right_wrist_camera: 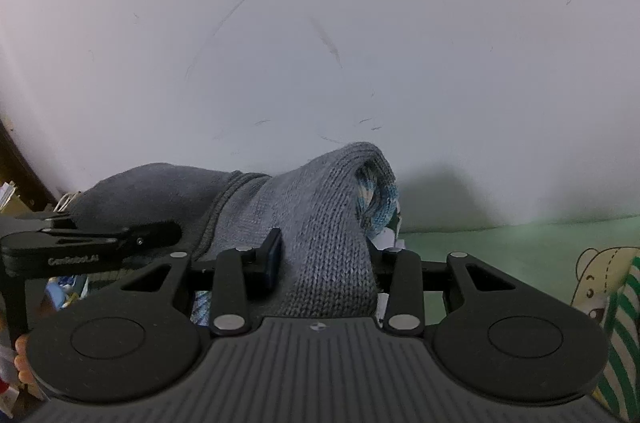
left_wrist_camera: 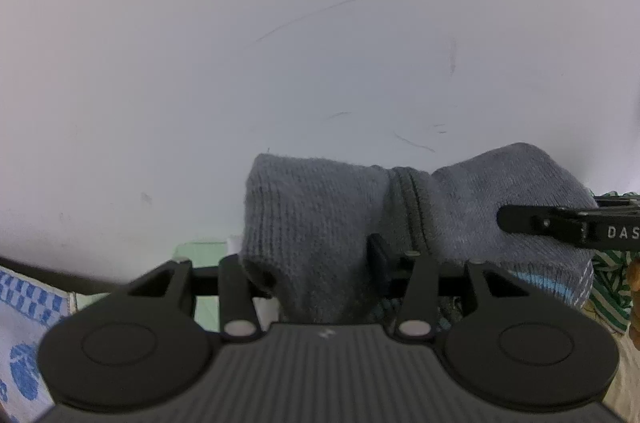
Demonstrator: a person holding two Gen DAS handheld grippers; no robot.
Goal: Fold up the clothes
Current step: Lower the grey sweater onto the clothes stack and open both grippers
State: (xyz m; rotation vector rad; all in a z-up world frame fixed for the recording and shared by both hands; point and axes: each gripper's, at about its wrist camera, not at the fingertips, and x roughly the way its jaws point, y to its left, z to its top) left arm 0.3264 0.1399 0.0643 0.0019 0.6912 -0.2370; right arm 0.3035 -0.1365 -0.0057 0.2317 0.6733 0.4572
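Knit fabric fills both grips: the left gripper (left_wrist_camera: pixel 320 263) pinches a grey sweater (left_wrist_camera: pixel 312 219) held up before a scuffed white wall (left_wrist_camera: pixel 280 43), and the right gripper (right_wrist_camera: pixel 324 263) clamps the same sweater. Beyond lie a green surface (right_wrist_camera: pixel 500 243), a striped cloth (right_wrist_camera: pixel 624 335) and a blue-patterned cloth (left_wrist_camera: pixel 24 343).

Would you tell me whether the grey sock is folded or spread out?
Bunched and held up, not spread: the grey sock drapes between the left gripper and right gripper, both pinching it.
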